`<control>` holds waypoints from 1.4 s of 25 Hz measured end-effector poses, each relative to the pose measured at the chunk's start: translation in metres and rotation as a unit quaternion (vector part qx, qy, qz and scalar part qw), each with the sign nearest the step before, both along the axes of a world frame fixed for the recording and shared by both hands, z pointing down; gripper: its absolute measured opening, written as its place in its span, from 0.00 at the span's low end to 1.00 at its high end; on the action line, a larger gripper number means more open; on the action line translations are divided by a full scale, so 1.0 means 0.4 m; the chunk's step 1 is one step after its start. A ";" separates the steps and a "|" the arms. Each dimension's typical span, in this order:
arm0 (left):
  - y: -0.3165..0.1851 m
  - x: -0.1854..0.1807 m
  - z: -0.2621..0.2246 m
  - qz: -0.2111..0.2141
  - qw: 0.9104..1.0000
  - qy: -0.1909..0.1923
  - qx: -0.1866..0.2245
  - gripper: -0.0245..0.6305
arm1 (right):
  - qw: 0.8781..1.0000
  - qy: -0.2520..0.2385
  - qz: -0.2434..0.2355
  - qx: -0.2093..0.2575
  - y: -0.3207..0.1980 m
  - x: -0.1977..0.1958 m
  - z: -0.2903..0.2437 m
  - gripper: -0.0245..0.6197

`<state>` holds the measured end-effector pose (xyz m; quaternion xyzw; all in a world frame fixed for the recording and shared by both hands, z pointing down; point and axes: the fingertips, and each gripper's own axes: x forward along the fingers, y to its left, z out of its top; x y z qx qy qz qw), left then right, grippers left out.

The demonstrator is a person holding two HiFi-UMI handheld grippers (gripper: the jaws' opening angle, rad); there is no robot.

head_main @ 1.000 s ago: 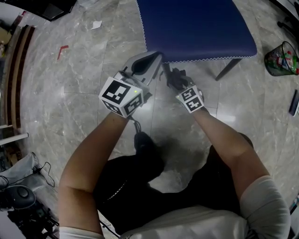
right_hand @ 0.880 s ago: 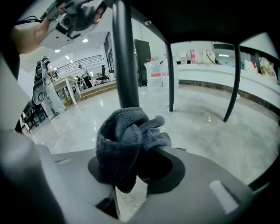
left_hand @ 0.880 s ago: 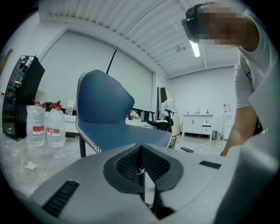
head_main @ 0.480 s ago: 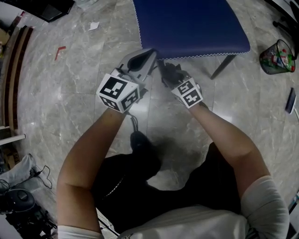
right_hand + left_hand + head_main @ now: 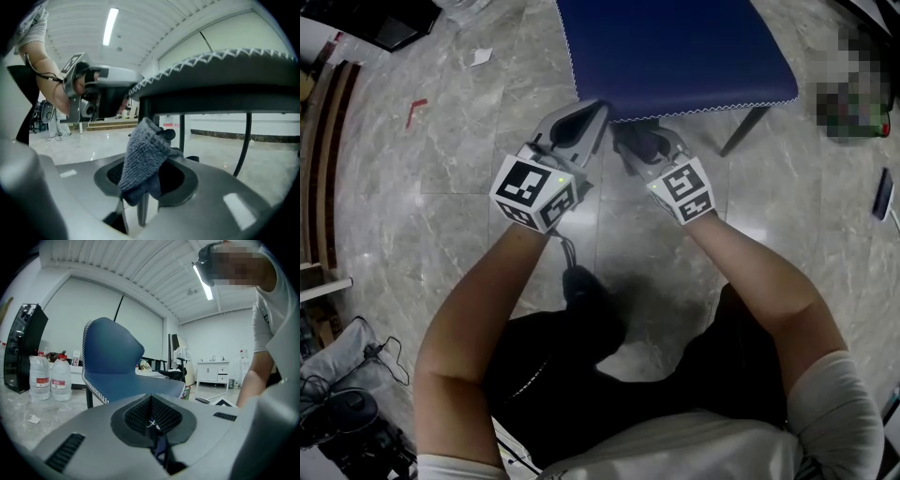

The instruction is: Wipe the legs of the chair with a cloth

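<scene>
The blue chair (image 5: 675,56) stands on a shiny grey stone floor (image 5: 441,141). The right gripper (image 5: 634,141) is just under the front edge of the chair seat. Its jaws pinch a fuzzy grey cloth (image 5: 143,154). They have just been opening a little, with the cloth between them. The cloth sticks up right under the seat. In the right gripper view, a thin black chair leg (image 5: 182,136) shows just beside it.

The left gripper (image 5: 592,114) is next to the right one, at the same front edge of the chair. Its jaws are closed together.

Past the chair stand two big water bottles (image 5: 60,378) with red labels. The words on them are too small to read.
</scene>
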<state>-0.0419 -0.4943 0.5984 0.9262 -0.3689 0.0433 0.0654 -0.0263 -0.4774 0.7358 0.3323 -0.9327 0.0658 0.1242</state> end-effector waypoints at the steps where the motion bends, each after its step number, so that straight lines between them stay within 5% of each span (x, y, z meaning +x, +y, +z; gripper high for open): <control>1: 0.000 -0.001 0.000 0.001 1.000 0.001 0.000 0.05 | 1.000 0.008 0.000 -0.010 0.003 -0.001 0.031 0.25; 12: -0.002 -0.001 -0.001 0.008 1.000 0.007 -0.010 0.05 | 0.992 0.065 0.006 -0.109 0.021 -0.013 0.327 0.30; 20: -0.007 -0.005 -0.001 0.008 1.000 0.000 -0.017 0.05 | 0.959 0.139 0.001 -0.249 0.050 0.000 0.546 0.28; 24: -0.001 -0.012 0.002 0.004 1.000 -0.007 -0.015 0.05 | 0.964 0.127 -0.001 -0.234 0.050 -0.013 0.476 0.27; 28: -0.001 -0.015 -0.002 -0.004 1.000 0.002 -0.011 0.05 | 0.975 0.055 0.013 -0.214 0.027 -0.019 0.301 0.27; 35: 0.000 0.000 0.001 -0.009 1.000 -0.001 -0.013 0.05 | 0.999 -0.012 -0.002 -0.051 -0.007 -0.008 -0.076 0.26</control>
